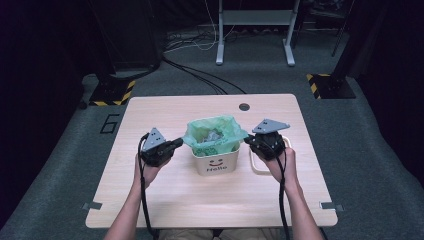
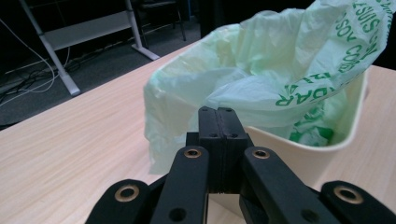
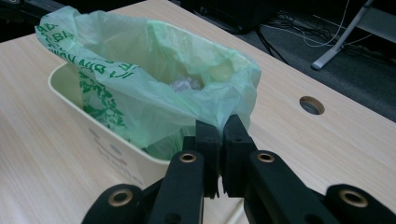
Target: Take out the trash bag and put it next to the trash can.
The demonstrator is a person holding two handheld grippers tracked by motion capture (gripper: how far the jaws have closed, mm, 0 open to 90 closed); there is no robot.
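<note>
Left gripper (image 1: 176,143): jaws clenched on the left edge of the bag (image 1: 212,134); in the left gripper view the pads (image 2: 218,140) met with thin green film running down between them.
Right gripper (image 1: 248,140): jaws nearly together, pinching the bag's right edge; in the right gripper view the film (image 3: 233,100) ran into the narrow slot between the pads.
Bag: pale green liner with darker green print, seated in the bin (image 1: 216,162), its mouth open and both sides drawn up above the rim.
Contents: crumpled greyish waste (image 1: 214,136) lay low inside the bag; what it was could not be told.
Bin: cream tub with a smiley face and the word "Hello" on its front, standing at the middle of the table (image 1: 165,200).
Loop: a pale band (image 1: 256,167) lay on the table just right of the bin, under the right hand (image 1: 280,162); its nature was unclear.
Step in hand: judged to be the lifting of the liner out of the bin, both edges gripped and the bag not yet clear of the tub.
Next move: would call for an even upward pull by both grippers, the grip kept firm so that the thin film neither slipped nor tore, and the bin left standing.
</note>
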